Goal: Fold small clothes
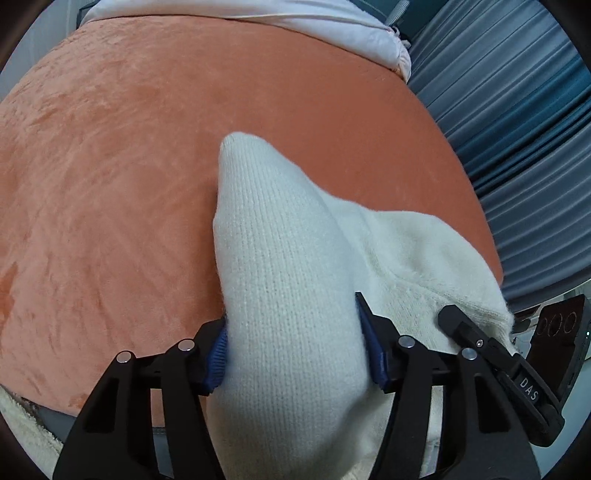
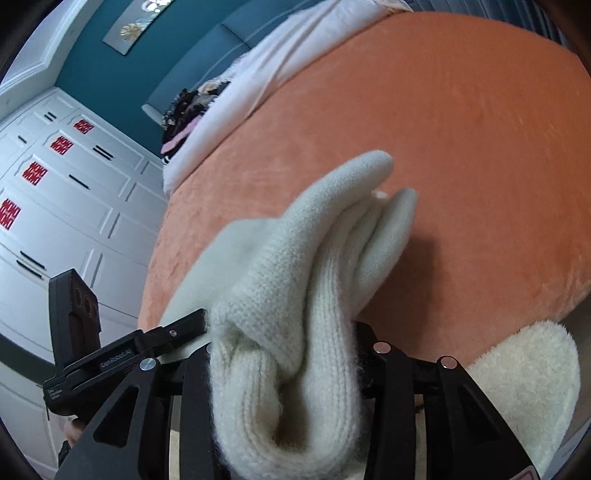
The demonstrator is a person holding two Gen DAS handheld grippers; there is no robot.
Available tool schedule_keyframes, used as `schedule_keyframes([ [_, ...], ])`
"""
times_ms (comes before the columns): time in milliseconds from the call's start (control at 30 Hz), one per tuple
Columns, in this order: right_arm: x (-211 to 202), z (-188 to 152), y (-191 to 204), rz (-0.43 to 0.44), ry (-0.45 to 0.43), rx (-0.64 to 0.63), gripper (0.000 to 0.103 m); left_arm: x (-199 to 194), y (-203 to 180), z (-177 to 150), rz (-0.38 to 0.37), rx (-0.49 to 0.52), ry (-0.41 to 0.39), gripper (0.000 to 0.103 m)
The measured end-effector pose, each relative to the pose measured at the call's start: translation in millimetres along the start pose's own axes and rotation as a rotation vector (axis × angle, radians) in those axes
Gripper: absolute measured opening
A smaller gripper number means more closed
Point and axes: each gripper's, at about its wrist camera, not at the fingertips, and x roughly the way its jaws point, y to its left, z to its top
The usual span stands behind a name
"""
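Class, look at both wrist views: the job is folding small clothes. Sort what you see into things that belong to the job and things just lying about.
Belongs to the job:
- cream knitted socks, bunched between both sets of jaws
- left gripper
- right gripper
- orange blanket, the folding surface

Just lying about:
- white bedding
- fluffy cream fabric
- dark patterned garment
- blue curtain
- white wardrobe

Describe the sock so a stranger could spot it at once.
Find the orange plush blanket covering the bed. Above its near edge, the left gripper and right gripper hold one cream knitted sock. Unlike the smooth pinkish-white bedding at the far end, it is ribbed and fuzzy.
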Motion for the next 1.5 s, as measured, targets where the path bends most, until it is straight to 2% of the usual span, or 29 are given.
schedule_keyframes([
  [200, -48, 15, 62, 0.059, -0.151, -0.144, 0.038, -81, -19, 19, -0.050, 0.062, -0.194, 0.056],
  [467, -108, 40, 148, 0.240, -0.393, -0.321, 0.038, -209, -34, 44, -0.090, 0.176, -0.492, 0.057],
  [567, -118, 51, 178, 0.315, -0.442, -0.368, 0.038, -248, -29, 54, -0.075, 0.208, -0.586, 0.057],
  [633, -113, 55, 194, 0.339, -0.455, -0.396, 0.038, -260, -17, 64, -0.062, 0.206, -0.616, 0.057],
  [700, -96, 60, 203, 0.355, -0.440, -0.394, 0.039, -257, -4, 78, -0.034, 0.197, -0.620, 0.058],
  [767, -67, 62, 201, 0.364, -0.387, -0.363, 0.043, -239, 22, 90, 0.013, 0.177, -0.604, 0.060],
  [833, -20, 62, 192, 0.326, -0.299, -0.323, 0.052, -215, 56, 86, 0.078, 0.147, -0.625, 0.067],
  [867, 11, 59, 182, 0.278, -0.242, -0.302, 0.054, -196, 72, 82, 0.126, 0.142, -0.611, 0.071],
  [900, 44, 54, 169, 0.197, -0.181, -0.280, 0.056, -172, 88, 79, 0.183, 0.124, -0.563, 0.076],
  [967, 95, 33, 141, 0.013, -0.083, -0.260, 0.057, -129, 121, 60, 0.267, 0.069, -0.443, 0.075],
  [1000, 108, 19, 127, -0.052, -0.049, -0.257, 0.057, -115, 134, 48, 0.274, 0.038, -0.404, 0.074],
  [1100, 112, -19, 95, -0.041, 0.016, -0.207, 0.057, -98, 165, 14, 0.228, -0.060, -0.360, 0.075],
  [1200, 112, -35, 86, -0.057, 0.065, -0.198, 0.064, -86, 187, -2, 0.168, -0.165, -0.328, 0.076],
  [1267, 115, -32, 83, -0.065, 0.072, -0.190, 0.067, -71, 200, 0, 0.154, -0.211, -0.301, 0.077],
  [1333, 119, -24, 79, -0.033, 0.073, -0.131, 0.072, -61, 205, 4, 0.159, -0.228, -0.282, 0.077],
  [1500, 158, -17, 63, -0.024, 0.090, -0.019, 0.073, -48, 203, 14, 0.198, -0.200, -0.262, 0.080],
])
